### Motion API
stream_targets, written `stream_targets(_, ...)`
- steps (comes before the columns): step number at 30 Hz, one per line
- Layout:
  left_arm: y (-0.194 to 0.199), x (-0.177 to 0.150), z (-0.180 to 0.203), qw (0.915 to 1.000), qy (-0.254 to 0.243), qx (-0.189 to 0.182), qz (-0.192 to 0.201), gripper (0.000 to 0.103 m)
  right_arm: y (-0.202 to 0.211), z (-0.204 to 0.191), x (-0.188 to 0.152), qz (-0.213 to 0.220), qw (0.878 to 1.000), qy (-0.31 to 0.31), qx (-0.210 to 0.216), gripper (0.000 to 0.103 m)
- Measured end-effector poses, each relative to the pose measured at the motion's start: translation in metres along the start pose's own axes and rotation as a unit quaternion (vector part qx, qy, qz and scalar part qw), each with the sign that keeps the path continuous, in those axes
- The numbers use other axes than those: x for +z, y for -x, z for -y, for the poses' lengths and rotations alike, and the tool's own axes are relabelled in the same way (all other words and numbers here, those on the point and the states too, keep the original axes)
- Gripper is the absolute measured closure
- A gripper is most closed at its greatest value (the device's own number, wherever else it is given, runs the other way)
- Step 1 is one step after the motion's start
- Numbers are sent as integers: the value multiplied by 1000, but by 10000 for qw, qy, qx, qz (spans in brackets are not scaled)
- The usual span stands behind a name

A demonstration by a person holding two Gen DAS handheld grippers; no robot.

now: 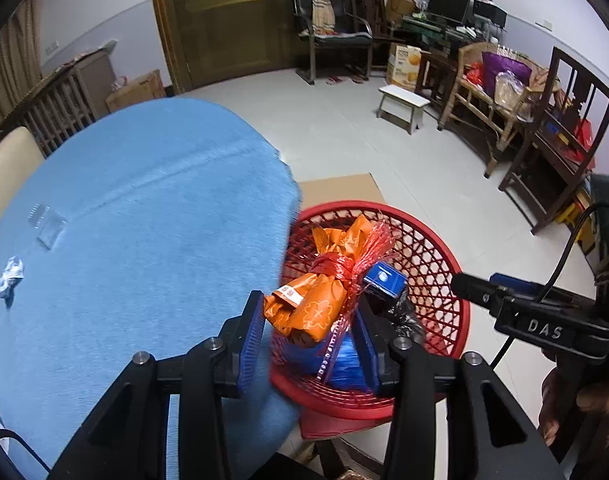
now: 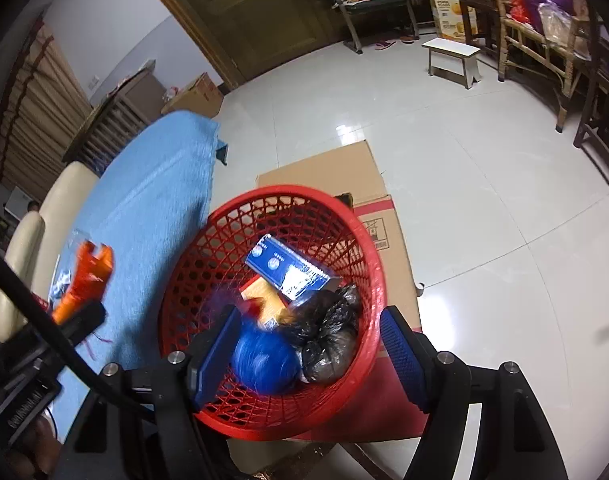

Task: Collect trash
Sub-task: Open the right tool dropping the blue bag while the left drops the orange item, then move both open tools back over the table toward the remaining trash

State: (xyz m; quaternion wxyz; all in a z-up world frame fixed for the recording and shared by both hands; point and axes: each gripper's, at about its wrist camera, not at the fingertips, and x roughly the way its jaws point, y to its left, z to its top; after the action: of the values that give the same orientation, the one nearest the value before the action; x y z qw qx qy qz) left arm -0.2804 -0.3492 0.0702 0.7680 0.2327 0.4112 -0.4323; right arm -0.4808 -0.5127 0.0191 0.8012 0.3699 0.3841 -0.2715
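Left wrist view: the left gripper has its jaws clamped on an orange foil wrapper bundle tied with red netting, held above the red plastic lattice basket, so dropping it in looks next.

Right wrist view: the right gripper hangs over the basket with jaws apart and empty.

Blue bundle blurred in basket

1 red basket, 1 blue box, 1 black bag, 1 orange bundle, 2 grippers.
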Motion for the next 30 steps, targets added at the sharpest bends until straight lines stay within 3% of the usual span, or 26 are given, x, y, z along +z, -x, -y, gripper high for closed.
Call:
stream_targets(3,-10,-1,3,9997,49,-174,-150,45,4,4,2,62,10000,-67,24,28)
stream_targets(5,-19,1,6,9992,50,-255,-302,30,5,4,3,88,9999,-94,50,28)
stream_targets(9,-24,1,2,9983,78,-388,-421,30,5,0,5,111,9999,-62,71,28)
stream_targets(14,-9,1,-30,9983,433,-342,-199,29,7,-5,5,156,9998,-48,84,28)
stream_targets(23,25,-26,-122,9898,1410,161,142,28,-1,-35,0,73,9997,198,143,28)
stream_targets(30,38,-69,-184,9772,2052,517,167,28,-16,-84,-8,-107,9976,642,247,28)
